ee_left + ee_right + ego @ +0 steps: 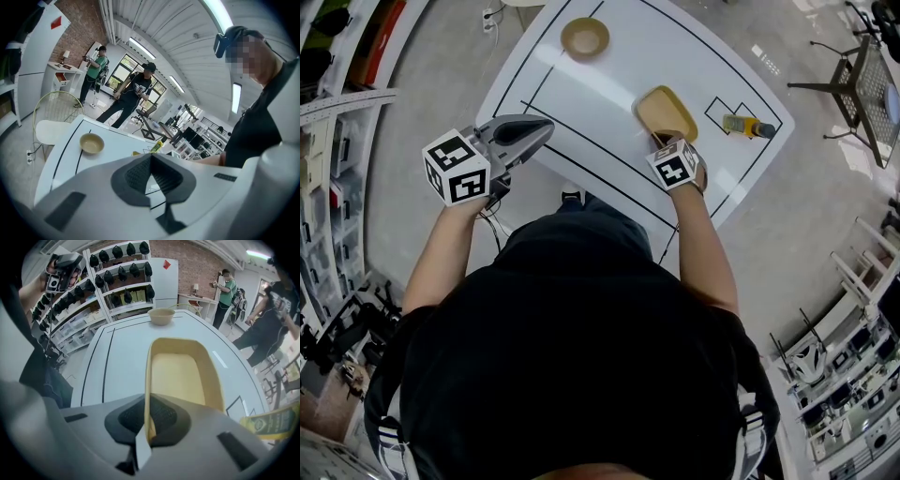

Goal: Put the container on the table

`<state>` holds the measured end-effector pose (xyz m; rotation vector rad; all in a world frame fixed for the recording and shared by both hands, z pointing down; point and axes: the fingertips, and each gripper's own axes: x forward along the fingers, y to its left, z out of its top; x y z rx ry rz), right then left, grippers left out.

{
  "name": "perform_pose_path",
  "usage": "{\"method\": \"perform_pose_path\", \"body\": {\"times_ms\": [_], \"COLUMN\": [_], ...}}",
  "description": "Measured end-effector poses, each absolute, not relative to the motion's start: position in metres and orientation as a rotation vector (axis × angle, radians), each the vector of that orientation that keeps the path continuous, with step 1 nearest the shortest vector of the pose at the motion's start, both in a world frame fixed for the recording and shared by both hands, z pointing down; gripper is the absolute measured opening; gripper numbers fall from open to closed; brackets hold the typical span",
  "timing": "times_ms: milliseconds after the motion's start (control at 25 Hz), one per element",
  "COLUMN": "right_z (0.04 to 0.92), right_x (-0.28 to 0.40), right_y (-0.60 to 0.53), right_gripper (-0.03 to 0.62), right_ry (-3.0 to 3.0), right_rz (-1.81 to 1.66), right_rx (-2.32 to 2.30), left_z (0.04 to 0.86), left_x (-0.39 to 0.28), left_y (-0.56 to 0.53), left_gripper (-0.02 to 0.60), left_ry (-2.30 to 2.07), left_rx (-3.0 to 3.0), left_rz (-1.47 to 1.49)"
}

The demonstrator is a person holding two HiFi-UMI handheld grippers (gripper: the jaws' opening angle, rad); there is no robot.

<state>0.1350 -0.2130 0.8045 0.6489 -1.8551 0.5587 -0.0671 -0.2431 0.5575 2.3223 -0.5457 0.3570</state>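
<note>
The container, a plain yellow oblong tray, is open side up over the white table. Its long axis runs straight away from the person, in line with the right gripper. In the right gripper view its far short end points towards the tan bowl at the table's far edge.

I can read no brand or writing on the container. The bottle lying to its right, inside a small black outline, has a yellow-green label, but the print is too blurred to read. The cubes on both grippers carry only black-and-white square markers.

The right gripper points steeply down at the container's near end. Its jaws are pinched together on the thin wall at the near left corner, so the tray stretches forward from the pads. I cannot tell whether the base is resting on the tabletop or just above it.

The left gripper hangs at the table's near left edge, well apart from the container. Its jaws are closed tip to tip with nothing between them, and it faces across the table towards the bowl.
</note>
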Motion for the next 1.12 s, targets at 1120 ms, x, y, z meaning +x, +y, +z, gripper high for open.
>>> {"method": "perform_pose_path", "body": {"times_ms": [1120], "right_z": [0.819], "right_x": [0.131], "right_y": [-0.206], "right_gripper": [0.020], "right_ry": [-1.771], "right_rz": [0.459], "right_rx": [0.581], "left_z": [0.555], "left_x": [-0.060], "left_y": [-0.230], "left_gripper": [0.006], "left_ry": [-0.519], "left_rx": [2.320], "left_rz": [0.347]}}
